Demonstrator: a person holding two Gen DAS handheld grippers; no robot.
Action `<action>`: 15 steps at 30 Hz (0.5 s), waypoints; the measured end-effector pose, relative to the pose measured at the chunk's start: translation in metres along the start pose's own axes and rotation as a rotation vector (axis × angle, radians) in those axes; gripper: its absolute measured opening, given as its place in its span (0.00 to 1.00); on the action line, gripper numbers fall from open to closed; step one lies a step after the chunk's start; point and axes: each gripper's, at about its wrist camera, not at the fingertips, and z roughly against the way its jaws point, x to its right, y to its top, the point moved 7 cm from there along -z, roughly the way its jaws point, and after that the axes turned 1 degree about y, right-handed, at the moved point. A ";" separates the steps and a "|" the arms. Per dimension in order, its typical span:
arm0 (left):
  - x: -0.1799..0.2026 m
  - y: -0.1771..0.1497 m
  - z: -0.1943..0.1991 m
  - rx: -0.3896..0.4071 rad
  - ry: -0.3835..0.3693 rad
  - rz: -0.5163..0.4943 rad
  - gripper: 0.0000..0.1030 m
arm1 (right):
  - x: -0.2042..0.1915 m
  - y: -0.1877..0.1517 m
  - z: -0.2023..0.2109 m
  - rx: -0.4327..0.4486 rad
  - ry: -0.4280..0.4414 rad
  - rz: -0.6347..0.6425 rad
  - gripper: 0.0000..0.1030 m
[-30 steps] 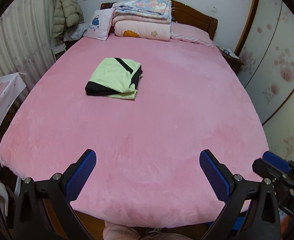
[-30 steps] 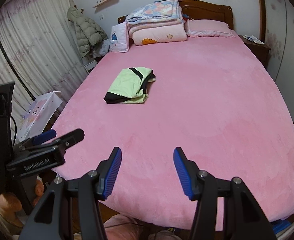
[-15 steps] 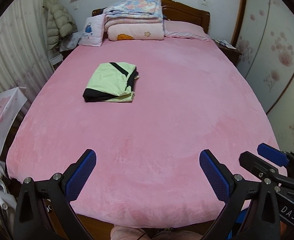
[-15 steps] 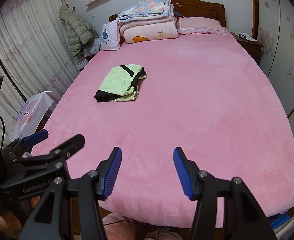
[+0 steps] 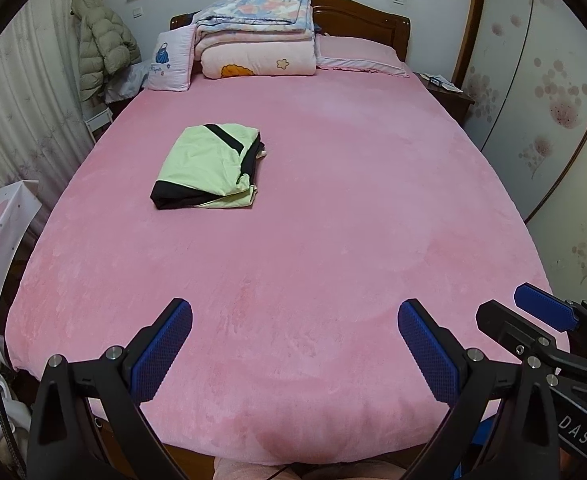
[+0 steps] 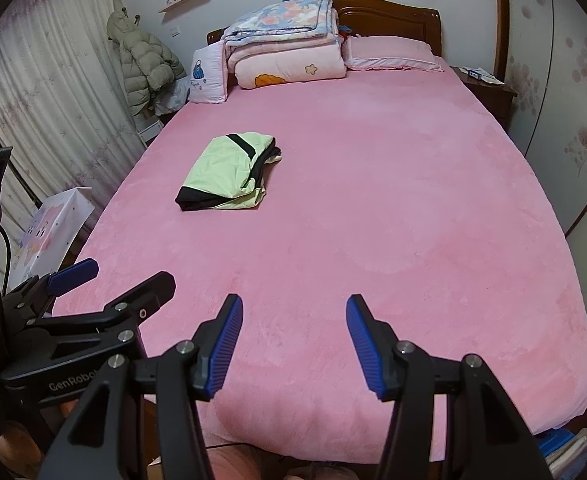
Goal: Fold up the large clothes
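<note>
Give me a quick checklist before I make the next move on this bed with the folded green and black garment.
1. Left tool open and empty: ok.
2. Right tool open and empty: ok.
3. Green and black garment folded into a compact bundle: ok.
4. Garment lying fully on the pink bed, away from its edges: ok.
5. Both tools clear of the garment, over the foot of the bed: ok.
6. Another large garment waiting to be folded: cannot tell; none shows on the bed.
</note>
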 end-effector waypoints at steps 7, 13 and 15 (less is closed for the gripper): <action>0.004 0.012 -0.013 -0.008 -0.032 -0.017 0.99 | 0.007 0.010 -0.003 0.008 -0.027 -0.018 0.52; 0.006 0.020 -0.020 -0.018 -0.038 -0.031 0.99 | 0.013 0.016 -0.006 -0.001 -0.043 -0.035 0.52; 0.006 0.020 -0.021 -0.022 -0.033 -0.035 0.99 | 0.013 0.017 -0.007 -0.002 -0.045 -0.035 0.52</action>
